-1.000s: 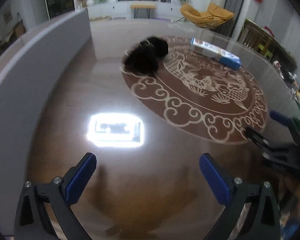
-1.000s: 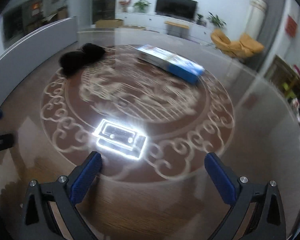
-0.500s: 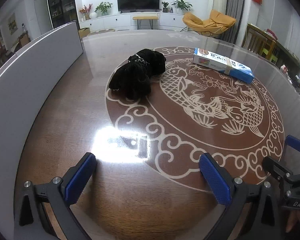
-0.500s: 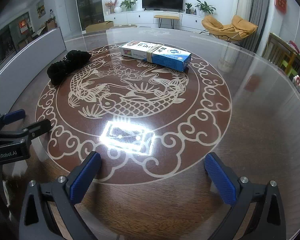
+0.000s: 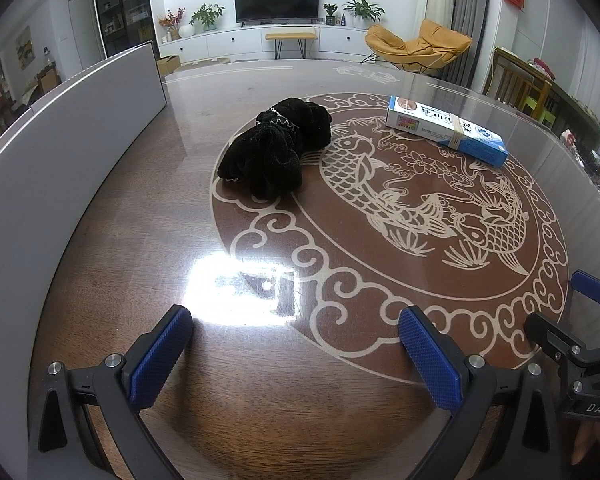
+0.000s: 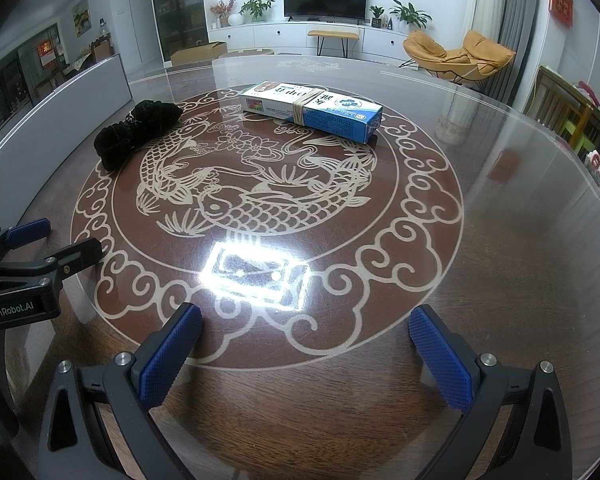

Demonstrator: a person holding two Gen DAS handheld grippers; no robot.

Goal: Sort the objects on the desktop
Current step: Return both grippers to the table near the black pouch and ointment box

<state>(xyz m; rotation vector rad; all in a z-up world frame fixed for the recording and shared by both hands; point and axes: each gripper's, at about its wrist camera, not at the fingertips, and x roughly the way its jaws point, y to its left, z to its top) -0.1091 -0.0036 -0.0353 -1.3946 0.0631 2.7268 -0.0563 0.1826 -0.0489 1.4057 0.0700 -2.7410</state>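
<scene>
Two task items lie on the table [image 5: 148, 216]: black fabric bundle [image 5: 278, 148] ahead of the left hand-held gripper [image 5: 296, 354], boxed carton [image 6: 310, 110] toward the far edge beyond the right hand-held gripper [image 6: 306, 352]. Both grippers: spread, empty.

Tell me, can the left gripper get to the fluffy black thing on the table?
Probably yes. The left gripper is open and the table between it and the black fluffy bundle is bare.
</scene>
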